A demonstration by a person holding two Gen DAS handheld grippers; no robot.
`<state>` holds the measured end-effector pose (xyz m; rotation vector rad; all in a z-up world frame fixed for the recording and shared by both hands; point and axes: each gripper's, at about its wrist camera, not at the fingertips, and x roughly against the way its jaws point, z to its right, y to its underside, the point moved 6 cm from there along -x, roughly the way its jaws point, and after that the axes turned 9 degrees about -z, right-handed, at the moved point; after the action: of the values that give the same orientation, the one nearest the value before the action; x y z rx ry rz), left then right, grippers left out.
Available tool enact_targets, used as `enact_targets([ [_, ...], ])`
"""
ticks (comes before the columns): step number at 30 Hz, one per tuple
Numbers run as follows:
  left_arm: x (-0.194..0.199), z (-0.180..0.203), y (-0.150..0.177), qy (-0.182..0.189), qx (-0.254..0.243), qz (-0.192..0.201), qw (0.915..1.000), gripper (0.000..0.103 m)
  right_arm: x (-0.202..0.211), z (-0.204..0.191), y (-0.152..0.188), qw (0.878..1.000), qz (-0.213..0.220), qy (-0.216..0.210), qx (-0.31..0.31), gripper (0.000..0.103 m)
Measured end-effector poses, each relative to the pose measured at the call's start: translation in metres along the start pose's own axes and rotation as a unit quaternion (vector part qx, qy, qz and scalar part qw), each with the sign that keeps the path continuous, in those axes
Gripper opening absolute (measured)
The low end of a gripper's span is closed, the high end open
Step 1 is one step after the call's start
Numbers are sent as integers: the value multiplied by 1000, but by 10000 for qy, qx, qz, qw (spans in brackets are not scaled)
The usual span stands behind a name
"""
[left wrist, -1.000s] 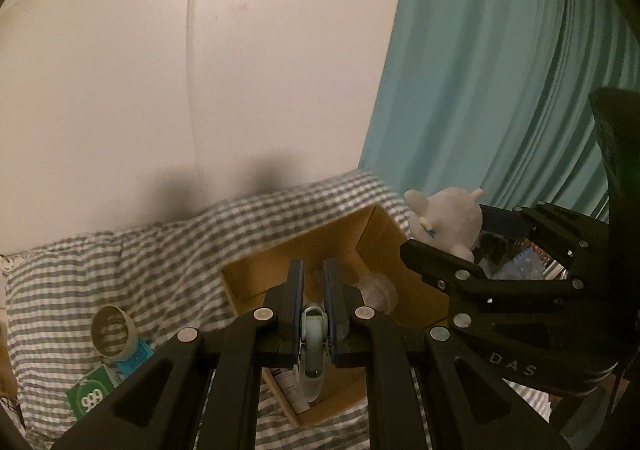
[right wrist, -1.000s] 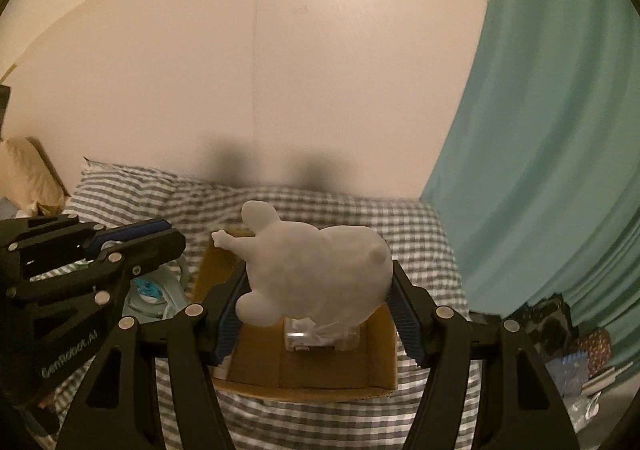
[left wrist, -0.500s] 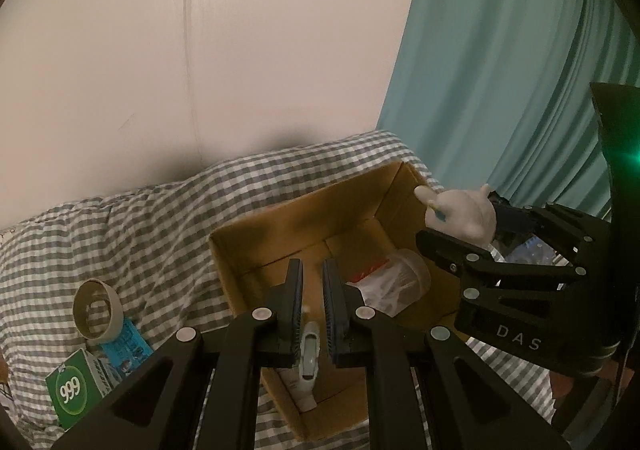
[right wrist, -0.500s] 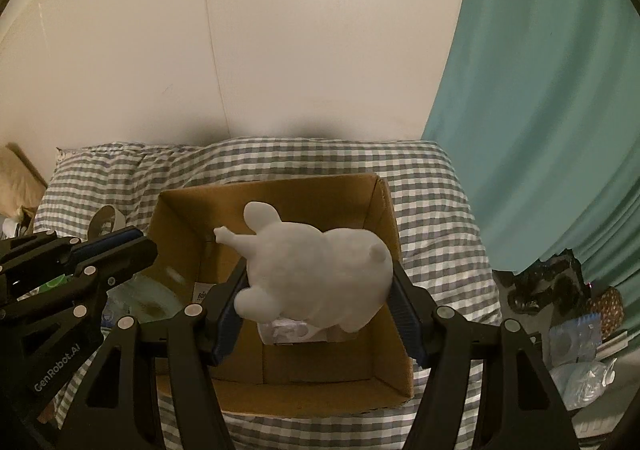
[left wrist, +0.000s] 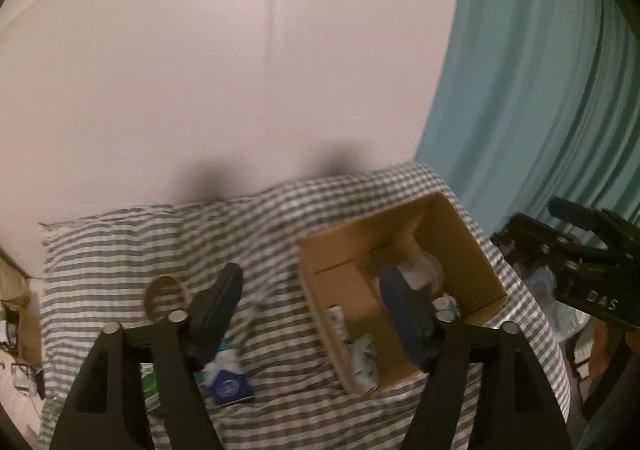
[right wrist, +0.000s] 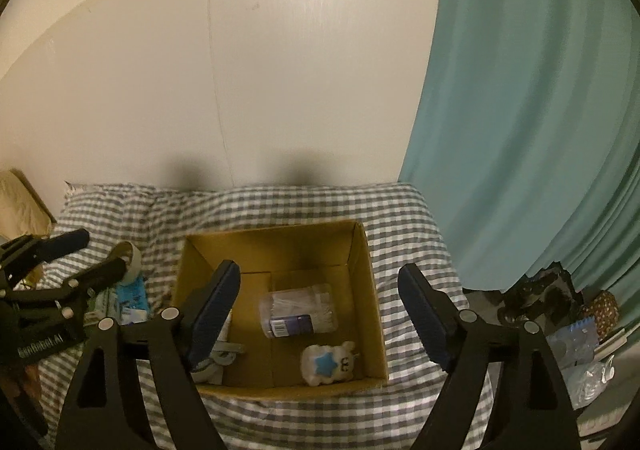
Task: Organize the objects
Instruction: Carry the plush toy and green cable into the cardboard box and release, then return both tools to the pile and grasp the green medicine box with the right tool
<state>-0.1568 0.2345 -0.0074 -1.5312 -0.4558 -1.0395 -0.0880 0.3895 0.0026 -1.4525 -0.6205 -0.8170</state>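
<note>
Now both grippers, left gripper [left wrist: 308,314] and right gripper [right wrist: 320,310], have just opened empty, the white plush toy [right wrist: 329,364] dropped into the cardboard box [right wrist: 366,250], so two items are stowed.

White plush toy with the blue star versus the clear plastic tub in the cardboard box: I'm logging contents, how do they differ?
The white plush toy is opaque and soft-looking; the clear plastic tub is see-through. The toy lies near the box's front wall, the tub nearer the middle. The toy looks smaller. Both lie inside, ungripped.

Brown box [right wrist: 362,250]; grey-checked bedcover [right wrist: 408,210]; teal curtain [right wrist: 520,130]
</note>
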Motion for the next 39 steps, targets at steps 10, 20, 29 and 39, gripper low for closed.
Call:
enact_targets([
  [10,88,-83,25,-604,402,555,9958,103,66,-33,21,9981,623,27,3,95],
  [20,131,-177,93,-1235,928,926,9837,103,97,-99,67,9939,1090,-99,141,103],
  [29,121,-246,154,-1475,1356,928,9753,103,45,-194,104,9925,416,-488,1045,103],
  [39,51,-293,206,-1250,1499,202,9806,103,-25,-315,136,9740,-44,-809,2114,103],
])
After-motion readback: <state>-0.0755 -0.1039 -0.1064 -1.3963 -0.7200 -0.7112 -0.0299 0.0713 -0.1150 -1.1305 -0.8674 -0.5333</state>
